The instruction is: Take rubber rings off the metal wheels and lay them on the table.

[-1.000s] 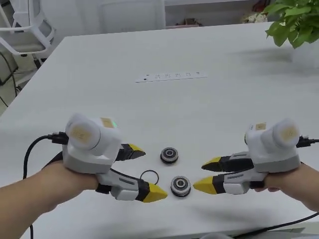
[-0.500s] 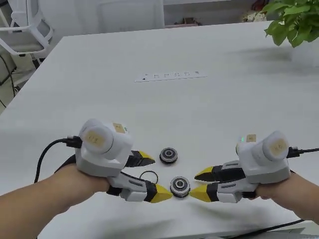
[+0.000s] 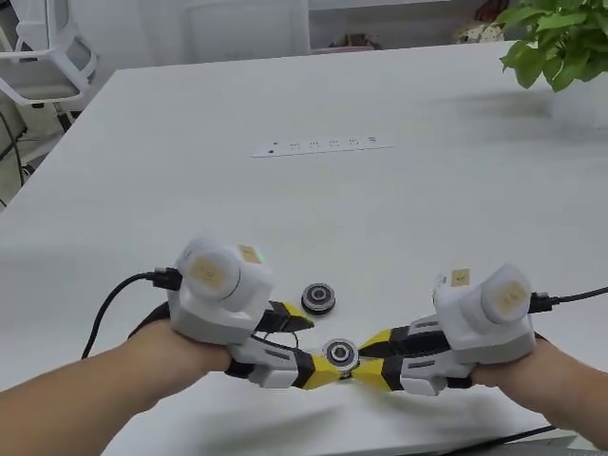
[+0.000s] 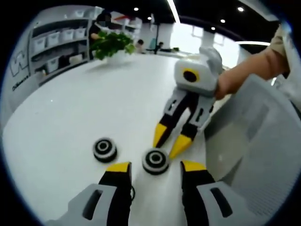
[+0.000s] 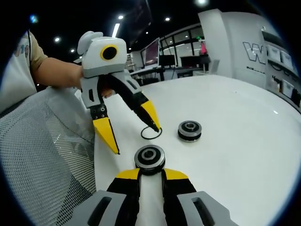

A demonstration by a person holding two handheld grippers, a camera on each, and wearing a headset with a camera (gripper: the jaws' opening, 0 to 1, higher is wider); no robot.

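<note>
Near wheel (image 3: 339,354) lies flat on the tabletop (image 3: 380,218), close to its near edge. I use this wheel as the reference for everything else. My left hand-held gripper (image 5: 135,136) comes at the near wheel from the left with its jaws wide. In the left gripper view the wheel sits in the gap at the jaw tips, clear of both. My right hand-held gripper (image 5: 151,173) comes from the opposite side with its jaws narrow. A slim strip of tabletop shows between them, and the tips are at the wheel's rim, but I cannot tell whether they touch it. Second wheel (image 3: 318,297) lies just beyond the near wheel, apart from it. One loose rubber ring (image 5: 151,133) lies flat to the left of the near wheel, at the tip of the left far jaw.
</note>
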